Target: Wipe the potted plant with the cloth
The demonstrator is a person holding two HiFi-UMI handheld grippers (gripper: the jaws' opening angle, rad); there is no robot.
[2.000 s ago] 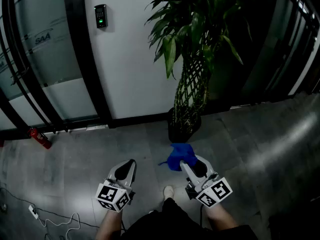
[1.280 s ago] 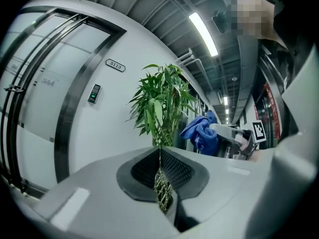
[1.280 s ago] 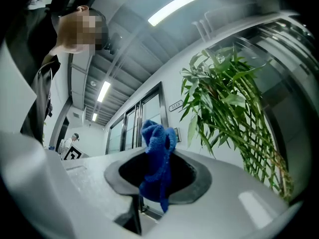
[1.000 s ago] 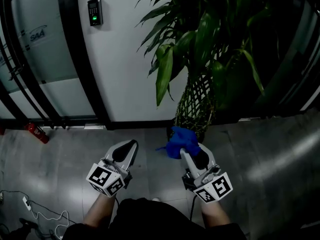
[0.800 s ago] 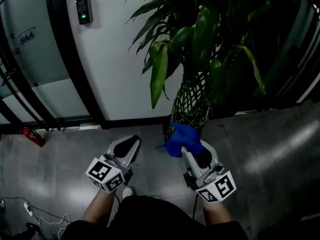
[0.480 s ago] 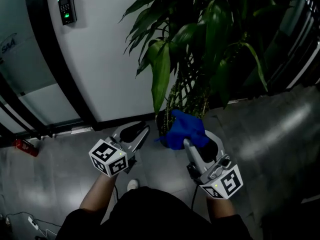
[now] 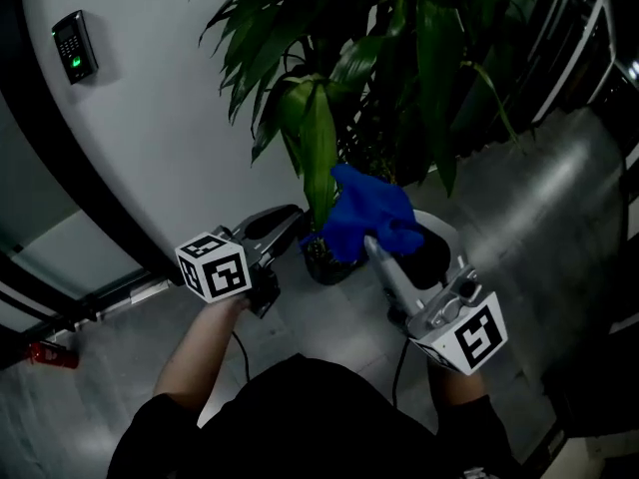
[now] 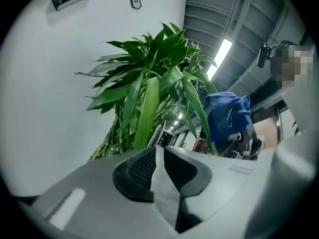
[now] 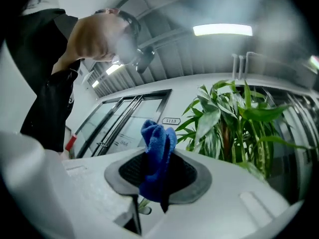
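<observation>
One potted plant point(image 7: 399, 58) is cut off at the top edge, and its pot point(image 7: 321, 264) is mostly hidden behind a leaf and the cloth. Of two grippers, the left gripper point(image 8: 158, 156) has jaws just closing to a narrow gap, nothing between; the right gripper point(image 9: 158, 158) jaws clamp one blue cloth point(image 7: 364, 213), raised just beside the leaves

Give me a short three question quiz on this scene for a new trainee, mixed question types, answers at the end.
1. True or false: the right gripper is clamped on the blue cloth.
2. What is mounted on the white wall beside the potted plant? A) a keypad reader B) a clock C) a mirror
3. Fill in: the red thing on the floor, at the head view's lower left, is a fire ____.
Key: 1 true; 2 A; 3 extinguisher.
</observation>
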